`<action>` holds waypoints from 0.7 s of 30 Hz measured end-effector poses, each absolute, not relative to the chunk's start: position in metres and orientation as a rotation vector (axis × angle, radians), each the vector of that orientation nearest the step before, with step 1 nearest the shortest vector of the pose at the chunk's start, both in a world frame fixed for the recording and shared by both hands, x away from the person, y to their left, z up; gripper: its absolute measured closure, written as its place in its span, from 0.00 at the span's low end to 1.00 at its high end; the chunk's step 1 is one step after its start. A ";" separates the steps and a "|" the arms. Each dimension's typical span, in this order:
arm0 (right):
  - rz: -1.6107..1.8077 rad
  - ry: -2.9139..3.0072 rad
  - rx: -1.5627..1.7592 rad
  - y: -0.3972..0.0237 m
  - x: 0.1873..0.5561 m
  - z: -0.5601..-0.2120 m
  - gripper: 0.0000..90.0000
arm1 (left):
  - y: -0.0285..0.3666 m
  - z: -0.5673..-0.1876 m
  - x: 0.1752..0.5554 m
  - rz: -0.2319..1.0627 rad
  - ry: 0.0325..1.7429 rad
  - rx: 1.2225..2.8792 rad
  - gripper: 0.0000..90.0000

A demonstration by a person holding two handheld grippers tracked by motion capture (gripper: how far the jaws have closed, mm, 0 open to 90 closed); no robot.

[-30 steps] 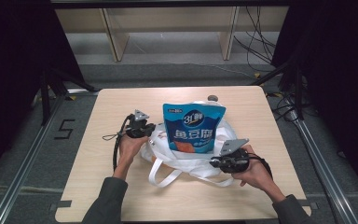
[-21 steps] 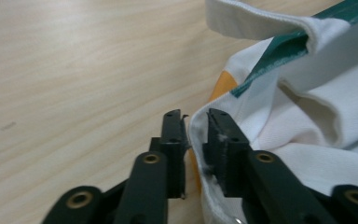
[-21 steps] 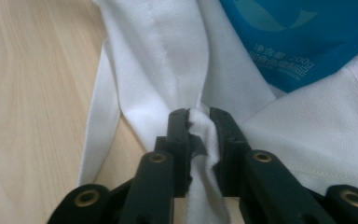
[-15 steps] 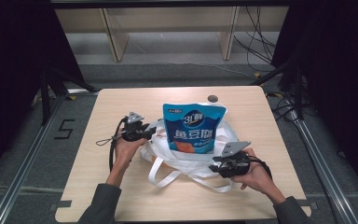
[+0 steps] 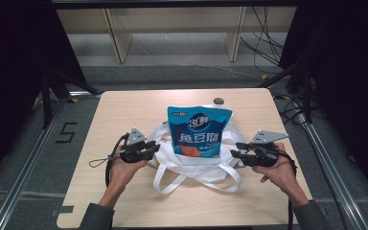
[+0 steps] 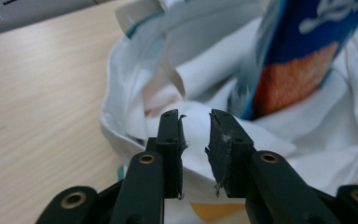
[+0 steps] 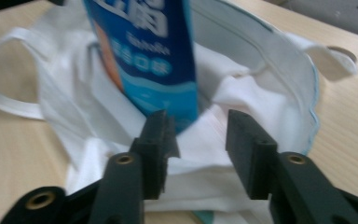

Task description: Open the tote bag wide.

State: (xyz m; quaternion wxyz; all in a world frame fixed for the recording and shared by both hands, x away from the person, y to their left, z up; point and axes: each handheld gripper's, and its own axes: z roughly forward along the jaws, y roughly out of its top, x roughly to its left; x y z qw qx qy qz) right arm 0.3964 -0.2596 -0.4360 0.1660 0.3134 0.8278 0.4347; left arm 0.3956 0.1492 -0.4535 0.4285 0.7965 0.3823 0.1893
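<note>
A white cloth tote bag [image 5: 197, 166] lies slumped on the wooden table, and a blue snack pouch [image 5: 199, 130] stands upright in it. My left gripper [image 5: 156, 147] is at the bag's left rim, level and pointing right. Its jaws [image 6: 196, 128] are open a narrow gap after just closing a little, with only the bag's white cloth [image 6: 135, 93] behind them. My right gripper [image 5: 235, 149] is at the bag's right side, pointing left. Its jaws [image 7: 198, 133] are open wider and have also just been closing. They face the pouch [image 7: 154, 60] and pinch nothing.
The bag's two long handles [image 5: 172, 184] loop across the table toward the person. A small dark round thing [image 5: 218, 100] lies behind the pouch near the far edge. Bare tabletop [image 5: 120, 110] lies left and right of the bag.
The left gripper has drawn back toward the person, off the bag's left rim. The right gripper has shifted right and away from the bag. The pouch stays upright.
</note>
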 end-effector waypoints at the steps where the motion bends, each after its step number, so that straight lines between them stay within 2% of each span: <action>1: 1.208 2.367 0.918 -0.258 0.398 -0.440 0.70 | 0.147 -0.458 0.394 0.484 0.958 1.998 0.83; 3: 1.168 2.368 0.922 -0.255 0.401 -0.448 0.75 | 0.144 -0.467 0.394 0.482 0.966 2.030 0.86; 7: 1.081 2.371 0.860 -0.248 0.413 -0.463 0.92 | 0.136 -0.488 0.401 0.490 0.976 2.074 0.93; 13: 0.961 2.465 0.832 -0.234 0.427 -0.494 0.97 | 0.128 -0.503 0.407 0.534 0.975 2.152 0.97; 21: 0.943 2.468 0.902 -0.233 0.440 -0.498 0.98 | 0.124 -0.508 0.420 0.568 1.001 2.132 0.97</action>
